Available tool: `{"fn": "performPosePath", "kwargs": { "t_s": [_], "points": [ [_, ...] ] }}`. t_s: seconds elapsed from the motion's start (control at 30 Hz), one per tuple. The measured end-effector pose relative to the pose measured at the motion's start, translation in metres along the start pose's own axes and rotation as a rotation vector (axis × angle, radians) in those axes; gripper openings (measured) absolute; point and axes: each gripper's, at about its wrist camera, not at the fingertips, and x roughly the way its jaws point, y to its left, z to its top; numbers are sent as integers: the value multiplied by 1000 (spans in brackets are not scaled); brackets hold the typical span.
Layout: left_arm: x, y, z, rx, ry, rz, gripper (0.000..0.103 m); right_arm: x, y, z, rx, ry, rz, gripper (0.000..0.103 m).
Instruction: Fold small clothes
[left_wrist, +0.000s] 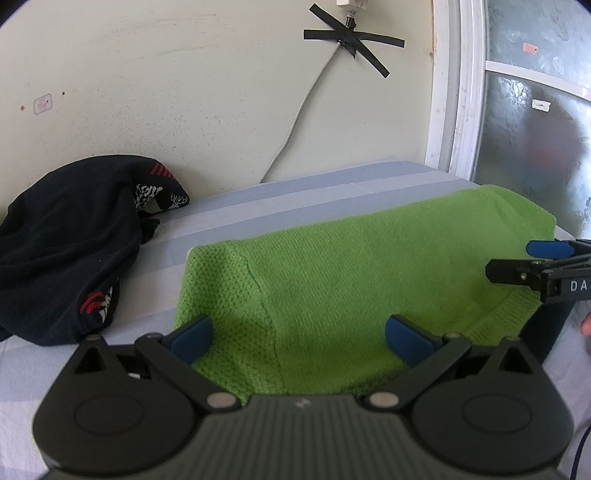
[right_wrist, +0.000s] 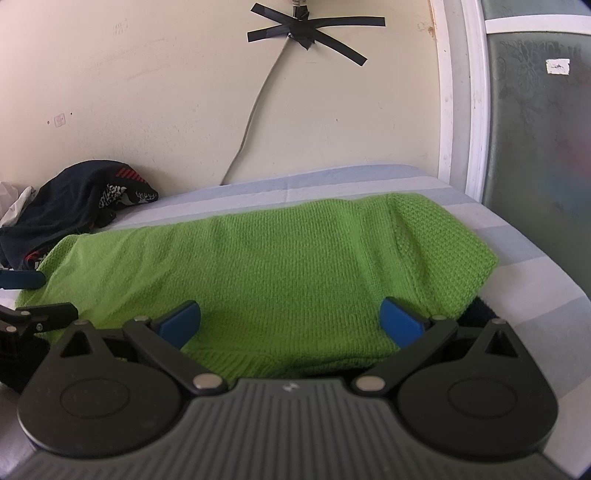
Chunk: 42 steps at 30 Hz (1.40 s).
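The green knitted garment (left_wrist: 332, 266) lies spread on a bed sheet (left_wrist: 295, 188) striped in pale blue and grey, with its ribbed hem toward the cameras and its far edge toward the cream wall (left_wrist: 184, 92). In the left wrist view the left gripper (left_wrist: 299, 338) sits low over the near left part of the garment; its two blue-padded fingers (left_wrist: 192, 338) are spread wide apart, with knit visible between them and nothing clamped. In the right wrist view the right gripper (right_wrist: 290, 325) sits over the near right part of the garment at the hem; its blue-padded fingers (right_wrist: 400, 323) are likewise spread wide and hold nothing. Whether either set of pads touches the fabric cannot be determined. Each gripper appears at the edge of the other camera's view, side by side over the garment's near edge. A dark navy garment (left_wrist: 70, 251) with red and white printed markings lies crumpled in a heap on the sheet to the left of the green one, against the wall and apart from it. A grey cable (left_wrist: 295, 122) runs down the wall, fixed near the top by crossed strips of black tape (left_wrist: 351, 37). A white-framed patterned glass panel (left_wrist: 535, 129) stands at the right. No box, basket or other container is shown; both garments rest directly on the sheet.
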Motion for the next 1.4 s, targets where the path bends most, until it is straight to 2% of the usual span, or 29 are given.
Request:
{"fn": "performPosePath", "kwargs": {
  "t_s": [1.07,1.27,1.4],
  "points": [
    [2,-5,2,31,17,22,103,-1,-2,-1,4,-2,1,103],
    [-3,-5,2,38,-3,8,103,-1,-2,-1,4,-2,2,103],
    [-8,0,4,3,-32,-21,103,-1,-2,-1,5,-3,4,103]
  ]
}}
